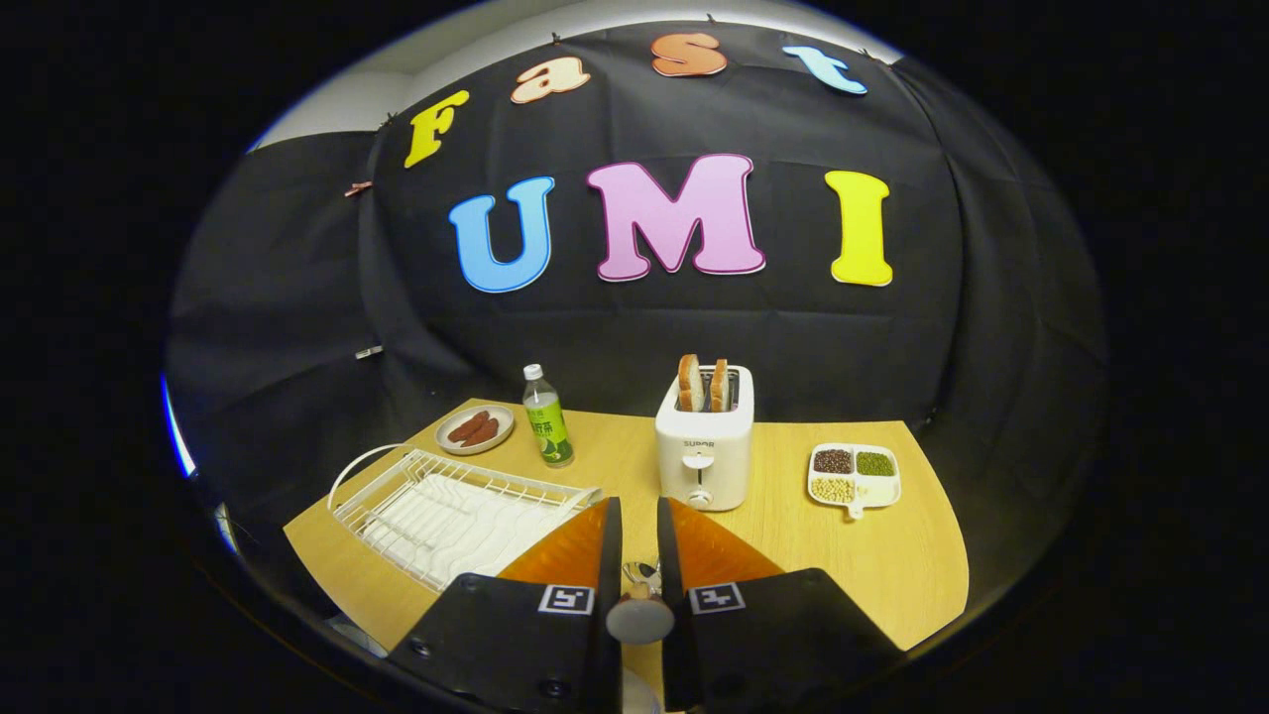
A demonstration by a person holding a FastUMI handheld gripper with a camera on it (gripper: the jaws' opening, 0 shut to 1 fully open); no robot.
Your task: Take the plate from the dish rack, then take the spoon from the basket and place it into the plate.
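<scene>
The spoon [640, 585] sits pinched between the two fingers of the gripper [639, 540], which are nearly closed on its handle. The empty dish rack [451, 511] lies just left, the toaster [705, 446] just beyond on the table [892, 565].

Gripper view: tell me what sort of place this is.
Probably a staged kitchen tabletop in a recording booth: a wooden table holds a toaster with bread, a white dish rack and a divided dish of beans. The gripper's jaws hold a spoon.

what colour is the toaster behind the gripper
White toaster, with two bread slices in it; clearest in the gripper view.
</scene>
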